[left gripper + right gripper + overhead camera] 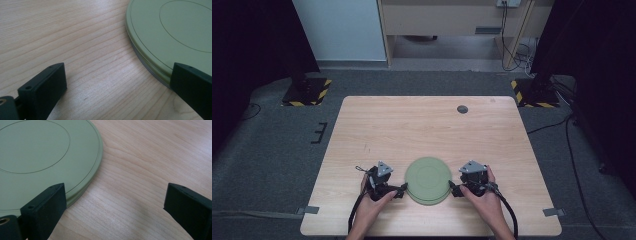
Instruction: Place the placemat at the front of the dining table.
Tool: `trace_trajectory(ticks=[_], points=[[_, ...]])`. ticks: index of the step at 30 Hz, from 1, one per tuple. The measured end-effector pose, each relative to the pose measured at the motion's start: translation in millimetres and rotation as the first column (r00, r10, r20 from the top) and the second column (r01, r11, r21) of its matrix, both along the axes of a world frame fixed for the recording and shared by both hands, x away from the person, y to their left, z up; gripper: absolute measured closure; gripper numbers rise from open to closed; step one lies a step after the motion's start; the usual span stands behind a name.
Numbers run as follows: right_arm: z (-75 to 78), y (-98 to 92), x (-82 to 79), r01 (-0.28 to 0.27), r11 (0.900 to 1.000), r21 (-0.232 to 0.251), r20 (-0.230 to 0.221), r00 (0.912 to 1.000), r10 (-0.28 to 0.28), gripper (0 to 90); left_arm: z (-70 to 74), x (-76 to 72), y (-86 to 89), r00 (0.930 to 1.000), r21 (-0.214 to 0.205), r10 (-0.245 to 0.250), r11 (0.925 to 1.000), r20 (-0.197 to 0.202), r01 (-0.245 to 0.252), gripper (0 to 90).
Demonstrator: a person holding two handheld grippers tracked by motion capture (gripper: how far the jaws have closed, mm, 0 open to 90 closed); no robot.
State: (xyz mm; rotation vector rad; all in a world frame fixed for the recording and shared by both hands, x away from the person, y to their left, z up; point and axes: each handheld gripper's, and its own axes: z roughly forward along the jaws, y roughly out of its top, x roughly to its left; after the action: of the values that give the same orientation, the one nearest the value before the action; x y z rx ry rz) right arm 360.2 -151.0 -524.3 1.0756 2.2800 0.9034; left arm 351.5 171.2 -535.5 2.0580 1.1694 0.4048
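The plate (428, 180), a flat pale-green disc that looks like two stacked rims in the gripper views, lies on the table (422, 125) near its front edge, about midway across. Everything else here is placed against it.

Left of the plate, the left gripper (401, 190) rests low at the table, held by the person's left hand (373, 200). Its jaws stand wide apart: in the left gripper view one jaw sits over bare wood away from the plate, and the other lies at the plate's rim (147, 65), seemingly just over or against it; I cannot tell whether it touches. Nothing is between the jaws but wood and that edge.

Right of the plate, the right gripper (455, 190) mirrors this, held by the right hand (484, 197). It too is spread wide, with one jaw at the plate's rim (96, 167) and the other out over bare table. It grips nothing.

As for progress, I judge the work to be at its start: both tools have been brought up to opposite sides of the plate, but no hold is made and the plate lies flat, apparently unlifted. What is left seems to be nearly everything: closing on the rim from both sides, then lifting or moving the plate, perhaps separating the two stacked pieces.
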Motion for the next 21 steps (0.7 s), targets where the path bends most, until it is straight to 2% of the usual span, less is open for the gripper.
trace_trajectory(ticks=[7,16,21], points=[[2.9,1.1,-3.6,-0.038,0.9988,0.031,-0.009,0.9992,0.038,7.3,0.7,-2.3,0.7,1.0,-0.016,-0.006,0.9999,0.004,0.007,2.2],[2.5,2.7,-3.1,-0.019,0.9997,0.017,-0.009,0.9998,0.019,5.3,0.1,-0.2,-0.6,0.9999,-0.01,0.013,0.9999,-0.002,-0.013,0.1],[1.8,5.1,0.3,0.003,0.9999,0.01,0.012,0.9999,-0.003,4.3,0.1,2.8,0.0,0.9995,-0.015,0.031,0.9994,-0.003,-0.031,0.1]])
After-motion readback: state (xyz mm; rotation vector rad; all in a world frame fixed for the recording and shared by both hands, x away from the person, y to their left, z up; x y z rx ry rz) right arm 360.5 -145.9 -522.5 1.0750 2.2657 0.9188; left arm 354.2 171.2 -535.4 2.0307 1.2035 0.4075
